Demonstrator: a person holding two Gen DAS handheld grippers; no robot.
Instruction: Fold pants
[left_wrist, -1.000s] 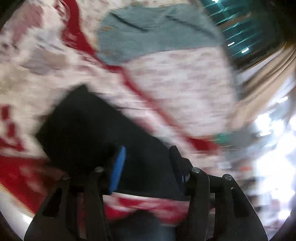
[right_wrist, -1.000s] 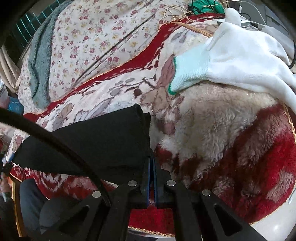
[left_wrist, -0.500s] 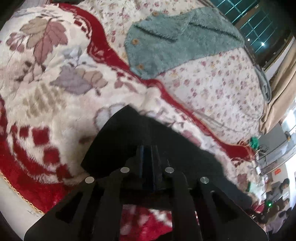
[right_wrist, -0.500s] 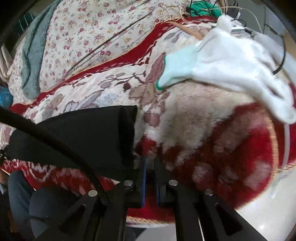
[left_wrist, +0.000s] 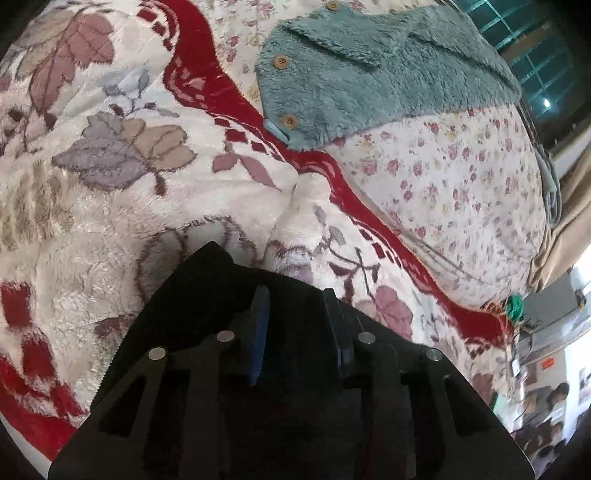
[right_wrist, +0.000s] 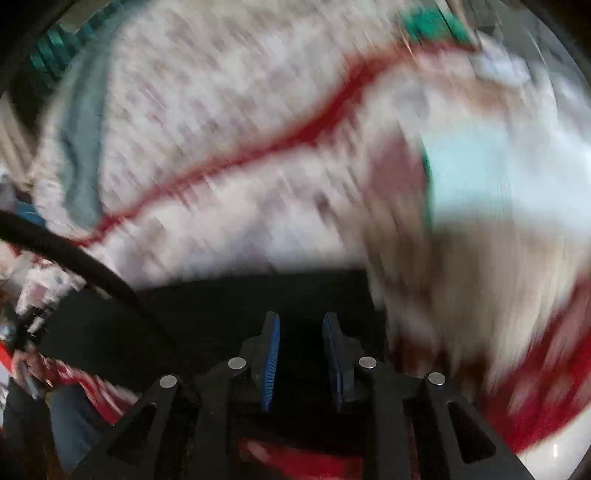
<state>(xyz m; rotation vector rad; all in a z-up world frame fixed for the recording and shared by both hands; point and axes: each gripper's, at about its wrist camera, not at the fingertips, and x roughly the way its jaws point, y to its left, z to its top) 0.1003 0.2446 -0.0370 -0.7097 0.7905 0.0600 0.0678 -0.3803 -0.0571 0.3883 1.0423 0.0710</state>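
Both the left gripper (left_wrist: 297, 295) and the right gripper (right_wrist: 300, 319) are hovering with jaws parted over the black pants (left_wrist: 207, 280), gripping nothing. The pants are lying on the plush blanket (left_wrist: 110, 192), a teal sweater (left_wrist: 369, 74) resting well beyond.

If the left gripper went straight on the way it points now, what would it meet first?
Probably the black pants, lying right under the open left gripper. Past their edge comes the fleece blanket; depth is hard to judge through the fisheye.
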